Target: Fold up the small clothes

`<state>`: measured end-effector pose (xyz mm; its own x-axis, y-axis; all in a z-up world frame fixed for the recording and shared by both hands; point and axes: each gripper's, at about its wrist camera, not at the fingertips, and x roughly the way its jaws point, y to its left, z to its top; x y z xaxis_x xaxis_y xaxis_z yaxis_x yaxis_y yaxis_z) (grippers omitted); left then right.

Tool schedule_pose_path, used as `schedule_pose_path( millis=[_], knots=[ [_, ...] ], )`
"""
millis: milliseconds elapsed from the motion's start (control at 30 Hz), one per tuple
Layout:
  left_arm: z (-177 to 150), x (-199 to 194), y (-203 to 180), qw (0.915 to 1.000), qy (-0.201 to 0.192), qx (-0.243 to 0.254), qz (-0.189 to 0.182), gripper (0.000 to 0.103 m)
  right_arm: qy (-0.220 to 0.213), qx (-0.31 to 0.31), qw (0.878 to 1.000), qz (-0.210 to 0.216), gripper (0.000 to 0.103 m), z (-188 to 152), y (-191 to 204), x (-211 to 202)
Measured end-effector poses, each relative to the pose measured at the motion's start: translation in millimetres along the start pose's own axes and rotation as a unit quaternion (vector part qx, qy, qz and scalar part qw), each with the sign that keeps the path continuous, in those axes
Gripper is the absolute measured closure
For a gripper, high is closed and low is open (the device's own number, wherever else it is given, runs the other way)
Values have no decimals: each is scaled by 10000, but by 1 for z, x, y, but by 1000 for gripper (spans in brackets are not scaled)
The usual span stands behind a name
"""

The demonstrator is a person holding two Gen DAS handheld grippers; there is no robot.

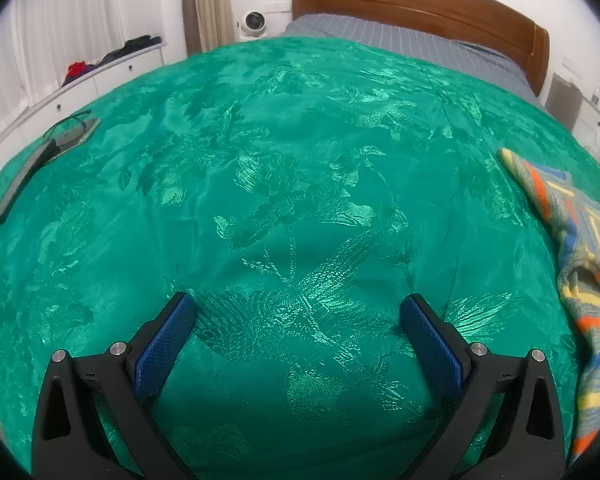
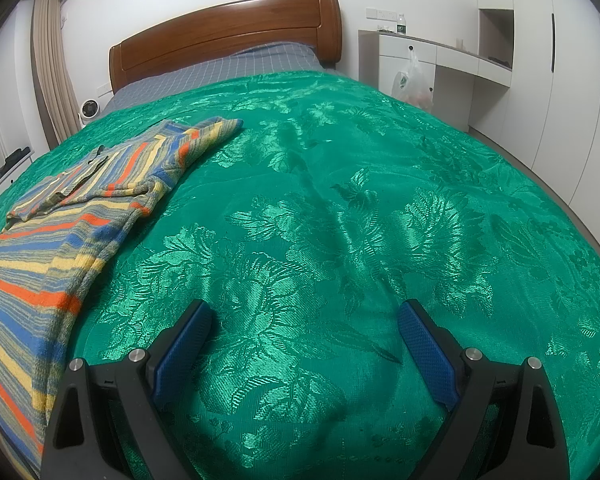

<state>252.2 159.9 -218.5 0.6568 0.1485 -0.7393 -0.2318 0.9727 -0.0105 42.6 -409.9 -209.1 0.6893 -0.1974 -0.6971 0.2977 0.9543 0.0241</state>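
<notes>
A striped knit garment in blue, orange, yellow and grey lies on the green bedspread. In the right wrist view the garment (image 2: pixel 72 216) spreads over the left side, one sleeve reaching toward the headboard. In the left wrist view it (image 1: pixel 580 264) lies at the right edge. My left gripper (image 1: pixel 300 308) is open and empty above bare bedspread, left of the garment. My right gripper (image 2: pixel 304 316) is open and empty above bare bedspread, right of the garment.
The green patterned bedspread (image 1: pixel 284 152) covers a bed with a wooden headboard (image 2: pixel 228 28). A grey flat device with a cable (image 1: pixel 40 164) lies at the bed's left edge. White drawers (image 1: pixel 100 76) stand to the left, a white desk with a plastic bag (image 2: pixel 412 80) to the right.
</notes>
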Motion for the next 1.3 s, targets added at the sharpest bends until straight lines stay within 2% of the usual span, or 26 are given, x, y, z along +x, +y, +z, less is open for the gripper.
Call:
schedule_pose_path(
  millis=[1300],
  knots=[
    [0,0,-1,10000,2,3,-7,0,-40,-8,10000,-4,9,1,-1,1]
  ],
)
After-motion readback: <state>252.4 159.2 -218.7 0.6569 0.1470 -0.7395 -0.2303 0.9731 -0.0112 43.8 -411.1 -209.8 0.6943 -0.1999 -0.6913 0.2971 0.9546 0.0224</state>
